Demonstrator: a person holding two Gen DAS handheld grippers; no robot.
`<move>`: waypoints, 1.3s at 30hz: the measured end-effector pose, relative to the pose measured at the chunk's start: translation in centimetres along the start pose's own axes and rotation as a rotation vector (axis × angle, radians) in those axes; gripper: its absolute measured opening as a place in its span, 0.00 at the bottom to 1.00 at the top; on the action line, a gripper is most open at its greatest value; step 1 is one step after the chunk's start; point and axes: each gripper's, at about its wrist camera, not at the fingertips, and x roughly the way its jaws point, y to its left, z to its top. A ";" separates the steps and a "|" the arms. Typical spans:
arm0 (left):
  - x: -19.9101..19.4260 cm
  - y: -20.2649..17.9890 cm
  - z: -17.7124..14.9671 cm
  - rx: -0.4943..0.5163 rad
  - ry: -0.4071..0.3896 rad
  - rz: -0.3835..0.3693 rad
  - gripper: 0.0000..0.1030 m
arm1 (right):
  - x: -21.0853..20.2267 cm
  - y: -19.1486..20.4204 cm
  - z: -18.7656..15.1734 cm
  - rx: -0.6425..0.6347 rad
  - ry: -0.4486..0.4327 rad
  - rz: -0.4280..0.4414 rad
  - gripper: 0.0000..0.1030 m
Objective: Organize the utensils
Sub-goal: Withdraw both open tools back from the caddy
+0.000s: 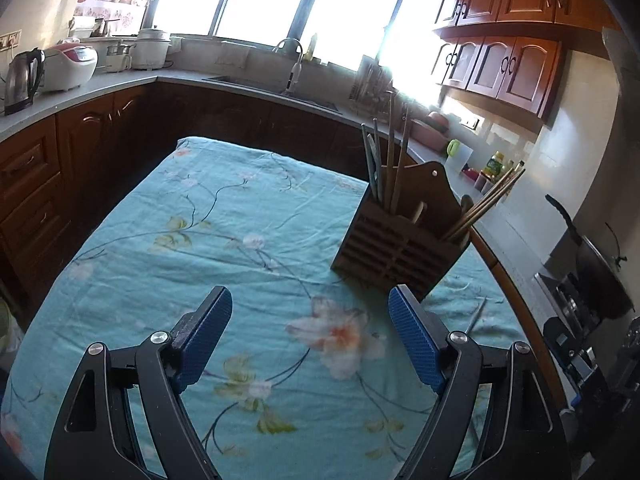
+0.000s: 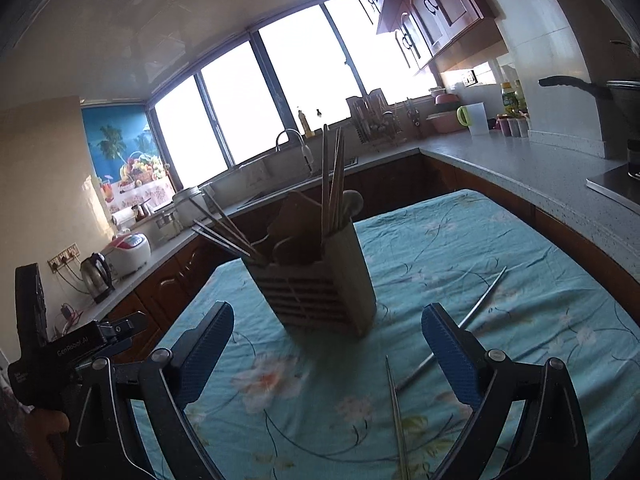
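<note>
A wooden slatted utensil holder (image 1: 394,246) stands on the teal flowered tablecloth (image 1: 224,216), with several chopsticks and a spoon upright in it. It also shows in the right wrist view (image 2: 320,292). Two metal chopsticks lie loose on the cloth: one slanted (image 2: 478,308), one pointing toward the camera (image 2: 396,404). One loose chopstick (image 1: 476,314) lies right of the left gripper. My left gripper (image 1: 310,300) is open and empty, just in front of the holder. My right gripper (image 2: 328,316) is open and empty, above the cloth near the holder and the loose chopsticks.
Kitchen counters wrap around the table: kettle (image 1: 22,80) and rice cooker (image 1: 68,64) at left, sink with tap (image 1: 294,64) at the back, a dish rack (image 2: 372,120), bottles (image 2: 510,100) and a pan (image 2: 612,92) at right. My left gripper's body (image 2: 60,352) shows at the left edge.
</note>
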 end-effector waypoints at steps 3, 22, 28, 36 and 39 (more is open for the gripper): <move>-0.9 0.5 -1.5 -0.002 0.006 0.010 0.80 | -1.2 0.2 -1.3 -0.025 0.008 -0.003 0.94; -7.1 -0.1 -8.9 0.132 -0.193 0.131 0.98 | -8.0 3.4 -6.8 -0.274 -0.144 -0.113 1.00; -6.8 -0.6 -10.9 0.186 -0.210 0.176 0.98 | -7.9 3.1 -8.3 -0.281 -0.116 -0.110 1.00; -6.9 -0.9 -11.8 0.219 -0.210 0.201 0.98 | -7.9 2.6 -9.0 -0.264 -0.112 -0.109 1.00; -6.8 -1.0 -12.2 0.224 -0.210 0.210 0.98 | -8.1 2.5 -9.3 -0.265 -0.122 -0.105 1.00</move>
